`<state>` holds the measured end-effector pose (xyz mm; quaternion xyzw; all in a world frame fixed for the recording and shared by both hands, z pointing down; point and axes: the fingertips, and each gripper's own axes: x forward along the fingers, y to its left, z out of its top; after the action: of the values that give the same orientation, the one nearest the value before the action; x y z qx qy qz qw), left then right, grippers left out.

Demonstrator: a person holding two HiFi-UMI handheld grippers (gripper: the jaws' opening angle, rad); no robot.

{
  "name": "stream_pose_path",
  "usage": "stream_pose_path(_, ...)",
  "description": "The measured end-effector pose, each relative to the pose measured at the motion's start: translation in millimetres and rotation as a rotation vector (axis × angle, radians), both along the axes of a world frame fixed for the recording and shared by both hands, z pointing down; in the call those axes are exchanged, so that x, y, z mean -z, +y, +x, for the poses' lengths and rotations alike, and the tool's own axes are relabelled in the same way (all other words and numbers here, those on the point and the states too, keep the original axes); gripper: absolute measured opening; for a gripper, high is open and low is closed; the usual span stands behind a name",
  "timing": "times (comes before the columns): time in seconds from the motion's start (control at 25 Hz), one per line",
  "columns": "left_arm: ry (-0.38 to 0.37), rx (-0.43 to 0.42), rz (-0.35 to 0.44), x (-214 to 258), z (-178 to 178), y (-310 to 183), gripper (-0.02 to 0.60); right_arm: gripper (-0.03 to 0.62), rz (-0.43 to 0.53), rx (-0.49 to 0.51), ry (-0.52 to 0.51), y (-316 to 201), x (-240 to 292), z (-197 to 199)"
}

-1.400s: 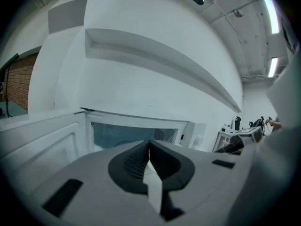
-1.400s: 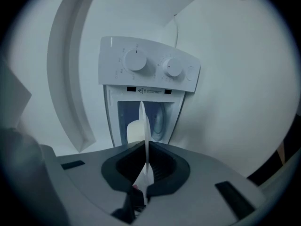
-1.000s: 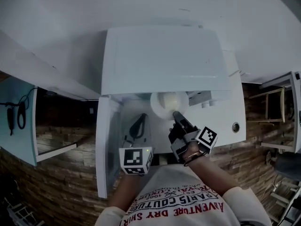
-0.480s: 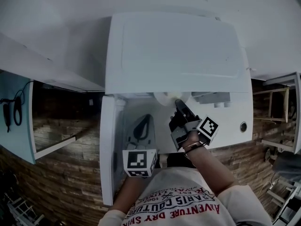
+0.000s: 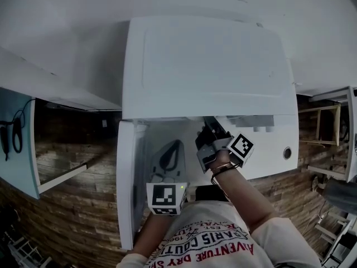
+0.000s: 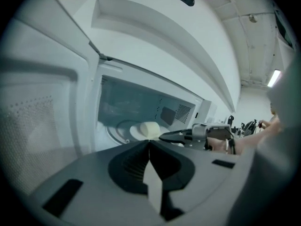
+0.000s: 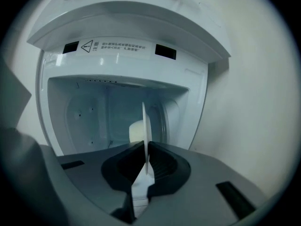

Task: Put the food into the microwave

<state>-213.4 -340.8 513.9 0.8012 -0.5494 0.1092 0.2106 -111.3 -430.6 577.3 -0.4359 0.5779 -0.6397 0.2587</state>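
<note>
The white microwave (image 5: 209,66) stands with its door (image 5: 127,183) swung open to the left. My right gripper (image 7: 146,147) is shut on the rim of a white plate (image 7: 145,126), which shows edge-on between the jaws. A pale lump of food (image 7: 136,131) sits on the plate, inside the oven cavity. In the left gripper view the food (image 6: 149,129) and plate (image 6: 134,133) rest over the turntable, with the right gripper (image 6: 167,136) reaching in from the right. My left gripper (image 6: 149,142) is shut and empty, in front of the open door. From the head view the plate is hidden under the microwave's top.
The microwave's control panel with a round knob (image 5: 287,152) is to the right of the cavity. A warning label (image 7: 117,47) runs above the opening. A teal cabinet door (image 5: 17,144) hangs at the far left, and a wooden frame (image 5: 326,121) stands at the far right.
My right gripper has pushed forward into the cavity with the plate, which has slipped out of sight under the microwave's top. The left gripper has sunk a little.
</note>
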Motion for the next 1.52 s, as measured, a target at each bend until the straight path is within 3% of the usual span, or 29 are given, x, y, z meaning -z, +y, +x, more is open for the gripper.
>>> stream_pose_path(0.44, 0.001, -0.01, -0.026, -6.6, 1.1, 2.4, 0.006, 0.028, 0.026, 0.01, 0.079, -14.1, -2.7, -6.2)
stream_pose_path(0.64, 0.003, -0.037, -0.038, -11.7, 10.0, 9.4, 0.006, 0.029, 0.049, 0.087, 0.182, -19.9, 3.4, -15.8)
stream_pose_path(0.8, 0.019, -0.042, -0.037, -11.5, 17.8, 13.8, 0.006, 0.063, 0.11, 0.254, 0.295, -18.4, 10.6, -30.0)
stream_pose_path(0.92, 0.05, -0.048, -0.031, -7.4, 23.3, 16.4, 0.006, 0.173, 0.193, 0.425, 0.431, -11.2, 16.2, -37.6)
stream_pose_path(1.16, 0.058, -0.06, 0.0, 1.0, 24.4, 17.5, 0.006, 0.184, 0.285, 0.657, 0.799, -3.5, 6.2, -37.4)
stream_pose_path(1.52, 0.096, -0.053, -0.002, 5.1, 22.5, 17.9, 0.006, 0.23, 0.344, 1.03, 1.234, 11.6, -3.2, -40.3)
